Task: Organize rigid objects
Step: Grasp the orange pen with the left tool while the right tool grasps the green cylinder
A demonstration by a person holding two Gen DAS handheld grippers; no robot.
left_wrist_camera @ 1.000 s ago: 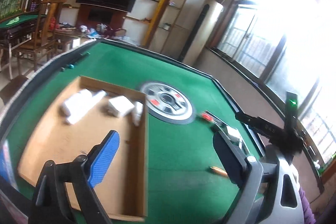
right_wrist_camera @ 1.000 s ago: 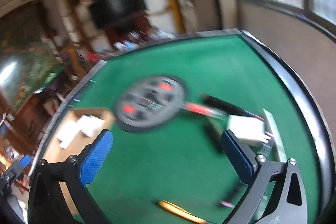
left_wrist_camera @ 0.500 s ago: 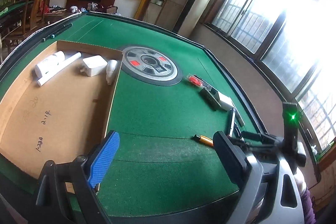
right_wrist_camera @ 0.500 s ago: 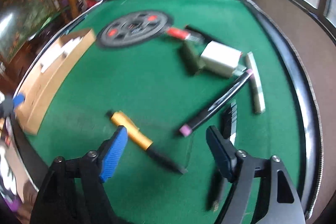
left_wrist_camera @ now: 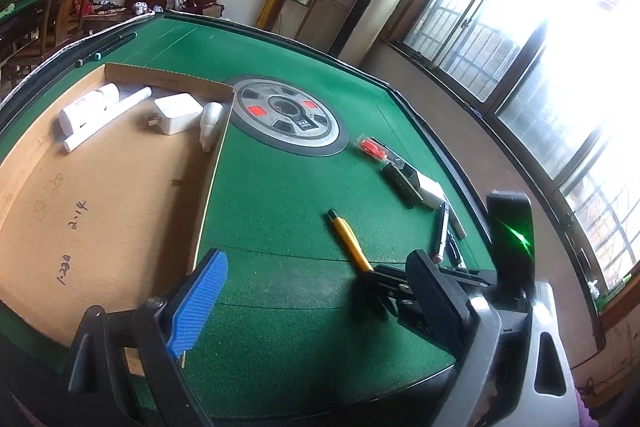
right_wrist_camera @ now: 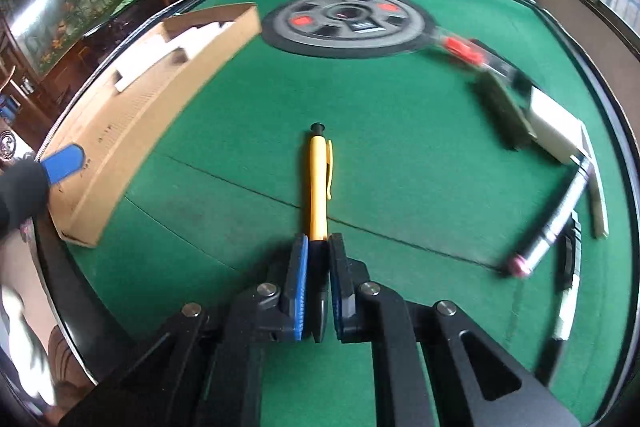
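Yellow pen [right_wrist_camera: 318, 183]: its tip is hidden between the right tool's [right_wrist_camera: 319, 269] clamped pads; left tool [left_wrist_camera: 316, 303] gapes wide.

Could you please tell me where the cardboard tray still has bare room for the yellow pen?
The cardboard tray is bare across its near half; only its far end is crowded, by a white charger and bottles. The right gripper grips the yellow pen.

Both wrist views look steeply down at close range, sharing the green table [left_wrist_camera: 280, 195] and yellow pen [right_wrist_camera: 318, 183].
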